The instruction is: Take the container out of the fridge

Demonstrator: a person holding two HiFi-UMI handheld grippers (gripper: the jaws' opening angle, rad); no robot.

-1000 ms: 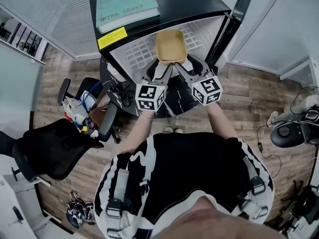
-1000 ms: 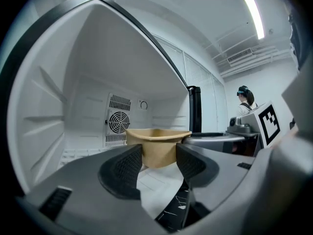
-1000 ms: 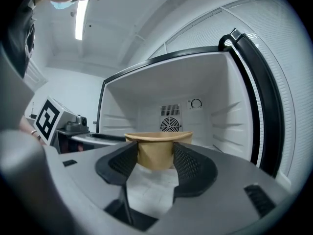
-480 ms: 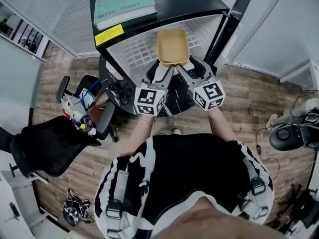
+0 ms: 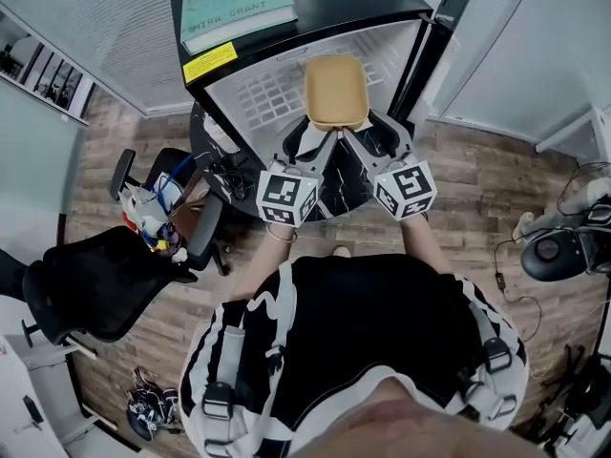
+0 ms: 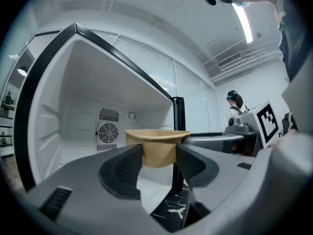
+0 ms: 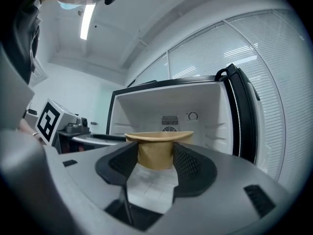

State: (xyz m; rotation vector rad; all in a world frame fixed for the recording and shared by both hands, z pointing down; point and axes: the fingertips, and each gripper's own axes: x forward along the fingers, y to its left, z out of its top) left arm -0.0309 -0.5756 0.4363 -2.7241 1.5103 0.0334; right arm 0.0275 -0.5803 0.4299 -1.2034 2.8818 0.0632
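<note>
A tan, rounded-rectangle container (image 5: 336,91) hangs at the mouth of the open black mini fridge (image 5: 277,84), above its white wire shelf. Both grippers hold it by its near end. My left gripper (image 5: 317,134) is shut on its left side, my right gripper (image 5: 357,132) on its right side. In the left gripper view the container (image 6: 157,148) sits pinched between the ribbed pads, at the left gripper (image 6: 159,163). The right gripper view shows the container (image 7: 156,153) held in the right gripper (image 7: 155,164), with the fridge's white back wall and fan behind.
The fridge door (image 5: 449,27) stands open at the right. A teal book (image 5: 234,3) lies on the fridge top. The fridge stands on a black marbled round table (image 5: 334,194). Black office chairs (image 5: 95,284) are at the left, cables and gear (image 5: 558,251) at the right.
Both grippers stay shut on the container. It has drifted slightly to the right in the head view, and the marker cubes have shifted a little toward me.
</note>
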